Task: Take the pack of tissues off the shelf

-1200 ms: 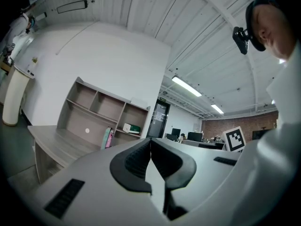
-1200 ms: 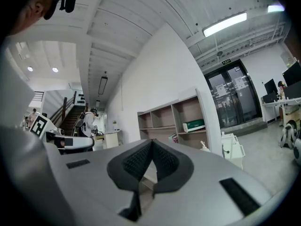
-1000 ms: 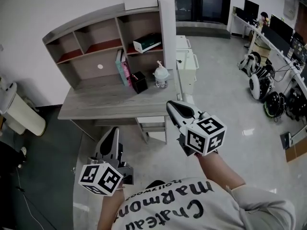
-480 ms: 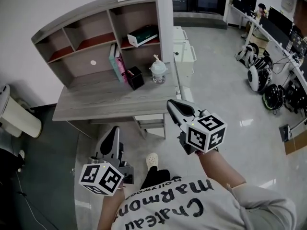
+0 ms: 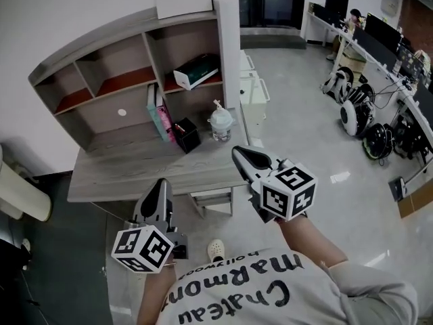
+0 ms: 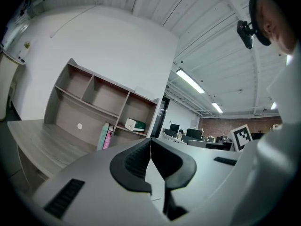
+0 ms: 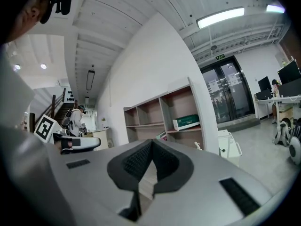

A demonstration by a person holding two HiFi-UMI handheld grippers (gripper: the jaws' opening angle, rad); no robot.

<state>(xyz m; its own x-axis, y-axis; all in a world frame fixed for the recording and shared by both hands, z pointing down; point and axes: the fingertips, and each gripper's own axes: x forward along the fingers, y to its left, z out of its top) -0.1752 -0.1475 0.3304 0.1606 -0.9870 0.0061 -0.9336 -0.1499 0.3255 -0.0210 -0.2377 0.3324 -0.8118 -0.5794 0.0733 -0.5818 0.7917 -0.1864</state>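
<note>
The pack of tissues [image 5: 196, 70], white with a dark green side, lies on the right-hand shelf of the wooden hutch [image 5: 128, 39]; it also shows small as the pack [image 6: 134, 124] and the pack [image 7: 187, 122] in the gripper views. My left gripper [image 5: 160, 191] hovers in front of the desk [image 5: 128, 171], jaws shut and empty. My right gripper [image 5: 245, 156] is held near the desk's right front corner, also shut with nothing in it. Both are well short of the shelf.
On the desk stand upright books [image 5: 157, 110], a black box [image 5: 187, 135] and a pump bottle [image 5: 220, 122]. A white cabinet [image 5: 252, 90] sits right of the desk. Office desks with monitors and gear [image 5: 369, 107] line the far right. A person's foot [image 5: 215, 250] is below.
The view has come closer to the desk, which has slid down and left in the head view. Both grippers keep their pose, shut.
</note>
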